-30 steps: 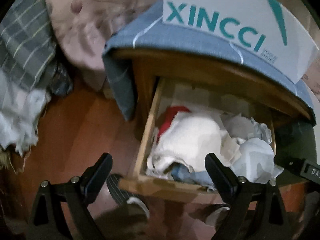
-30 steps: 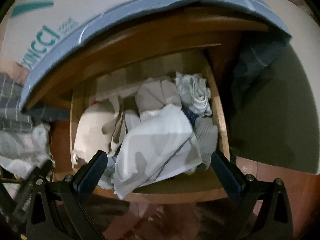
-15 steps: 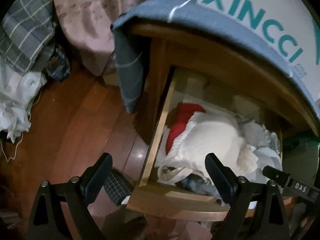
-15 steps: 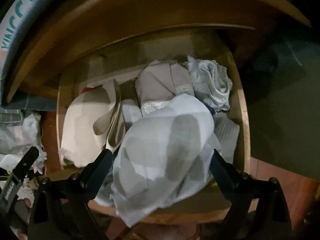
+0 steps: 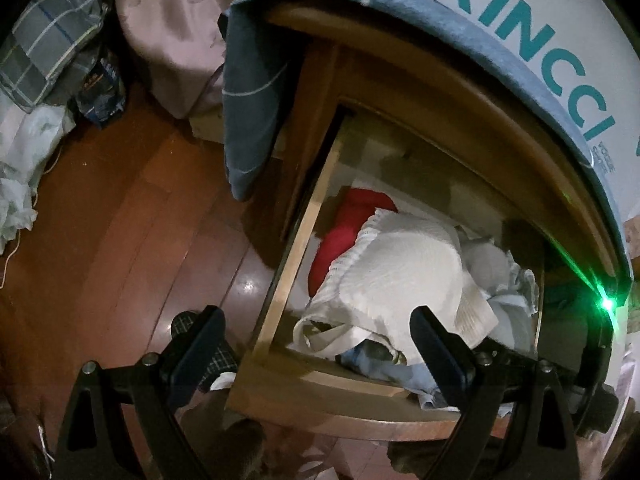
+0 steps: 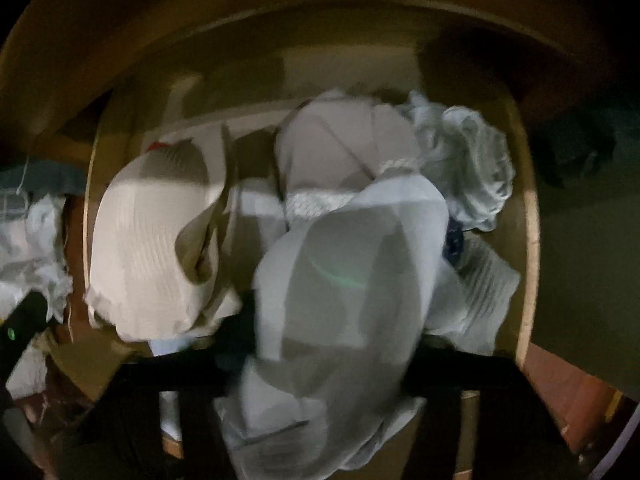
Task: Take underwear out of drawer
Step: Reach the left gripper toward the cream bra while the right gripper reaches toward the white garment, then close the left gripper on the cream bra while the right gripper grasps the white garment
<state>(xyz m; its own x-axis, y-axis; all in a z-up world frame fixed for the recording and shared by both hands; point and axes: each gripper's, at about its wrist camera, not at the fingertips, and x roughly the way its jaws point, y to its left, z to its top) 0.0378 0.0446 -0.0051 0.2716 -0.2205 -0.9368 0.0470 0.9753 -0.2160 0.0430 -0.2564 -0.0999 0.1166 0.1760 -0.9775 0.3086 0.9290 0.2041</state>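
we see left gripper (image 5: 320, 344) spread wide over drawer (image 5: 280, 296) | right gripper (image 6: 332, 344) around pale-blue underwear (image 6: 344, 280), grip can't tell | cream bra (image 5: 400, 272) alongside

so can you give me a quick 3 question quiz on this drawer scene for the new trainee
1. True or false: the left tool is shut on a piece of cloth.
2. The bunched garment left of the cream ribbed garment in the drawer is: A red, B green, C black.
3. Fill the blank: the white box above the drawer reads ____ in teal letters.
Key: 1 false, it is open and holds nothing; 2 A; 3 XINCCI.
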